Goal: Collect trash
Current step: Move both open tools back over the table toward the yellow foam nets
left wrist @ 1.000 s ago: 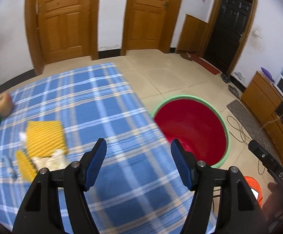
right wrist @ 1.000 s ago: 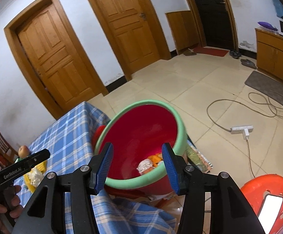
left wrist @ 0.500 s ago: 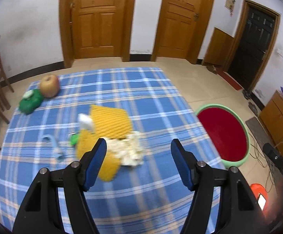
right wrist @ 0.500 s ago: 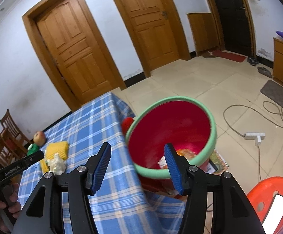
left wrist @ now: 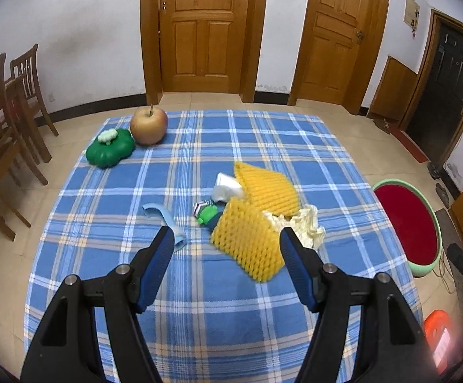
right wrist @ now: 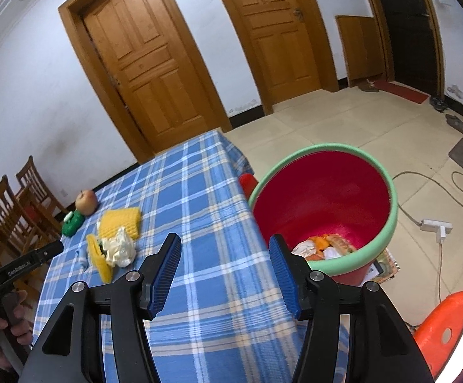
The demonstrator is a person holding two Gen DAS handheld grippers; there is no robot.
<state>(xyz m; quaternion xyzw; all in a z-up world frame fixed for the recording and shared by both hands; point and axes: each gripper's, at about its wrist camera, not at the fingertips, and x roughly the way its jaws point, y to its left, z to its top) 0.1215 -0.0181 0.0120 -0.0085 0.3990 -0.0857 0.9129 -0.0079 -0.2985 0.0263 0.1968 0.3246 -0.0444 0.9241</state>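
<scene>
Left hand-held gripper (left wrist: 225, 245) held wide and empty above the bench (left wrist: 199, 319), aimed down at the litter so that the nearer yellow foam net (left wrist: 247, 245) sits between the blue pads without touching them; judged as lining up for the next pickup; right hand-held gripper (right wrist: 225, 255) likewise wide with nothing in it, jaws just been opening, hovering over the bench edge with the red bin (right wrist: 324, 198) at its 2 o'clock; bin set on the floor just beside the bench, probably so drops stay short; already some paper and orange scraps at its bottom

Trash clustered mid-bench: 2 yellow foam nets, honeycombed, springy-looking, the far one (left wrist: 269, 188) at 12 o'clock of the near one; crumpled cream paper (left wrist: 298, 223) at 3 o'clock of the nearer net, soft and creased; small green wrapper (left wrist: 207, 212) and pale blue strip (left wrist: 167, 220) at 9 to 10 o'clock; white wad (left wrist: 226, 188) behind; apple (left wrist: 148, 126) and glossy green pumpkin-shaped piece (left wrist: 110, 151) far off at 11 o'clock, likely not trash; cloth a woven blue plaid
</scene>
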